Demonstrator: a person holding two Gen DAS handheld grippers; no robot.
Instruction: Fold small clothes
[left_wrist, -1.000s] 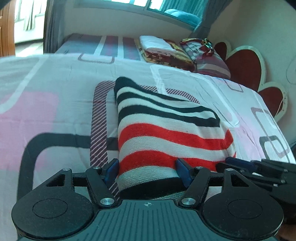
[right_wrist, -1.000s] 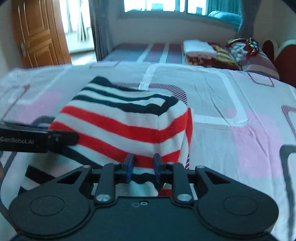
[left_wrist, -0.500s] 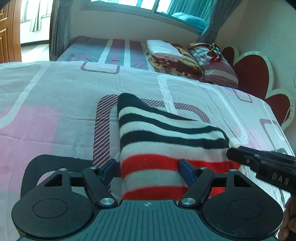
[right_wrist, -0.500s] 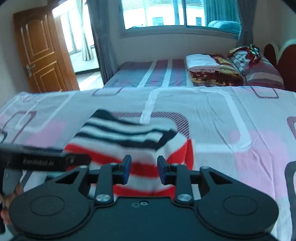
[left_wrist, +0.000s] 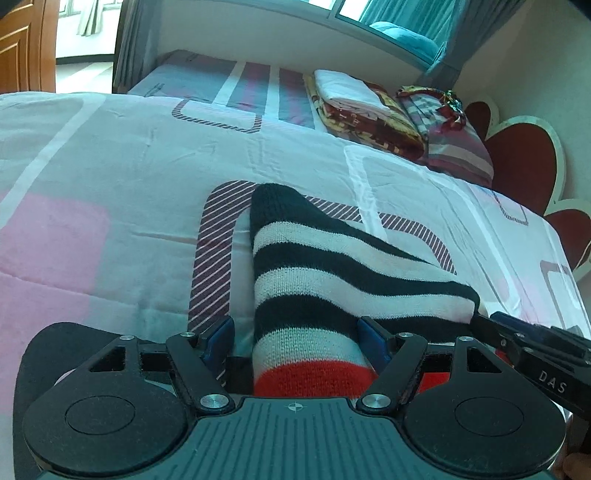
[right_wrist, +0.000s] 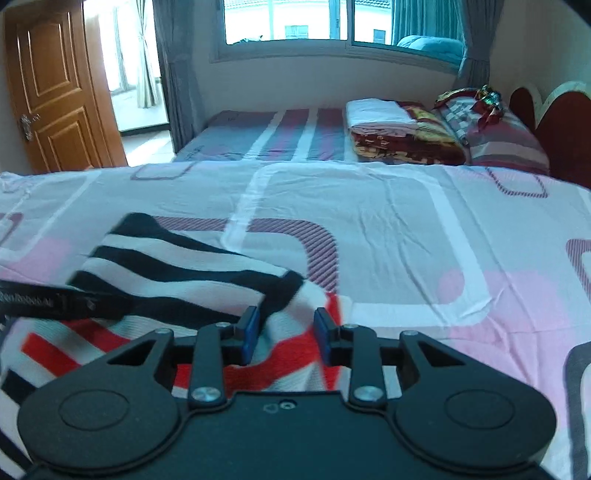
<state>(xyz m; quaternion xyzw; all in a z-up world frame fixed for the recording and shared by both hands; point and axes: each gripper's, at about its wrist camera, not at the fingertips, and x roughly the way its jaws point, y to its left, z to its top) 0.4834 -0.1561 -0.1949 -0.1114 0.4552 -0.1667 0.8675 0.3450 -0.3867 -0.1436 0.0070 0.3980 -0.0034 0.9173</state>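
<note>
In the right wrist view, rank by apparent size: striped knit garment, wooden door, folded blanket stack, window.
1. striped knit garment, though nearness inflates it
2. window and wooden door, too close to rank
3. folded blanket stack

Bare sheet (right_wrist: 388, 229) lies open left, right and beyond the sweater (left_wrist: 332, 280) — only far right do folded blankets (right_wrist: 399, 133) and a pillow (right_wrist: 506, 136) block.
</note>
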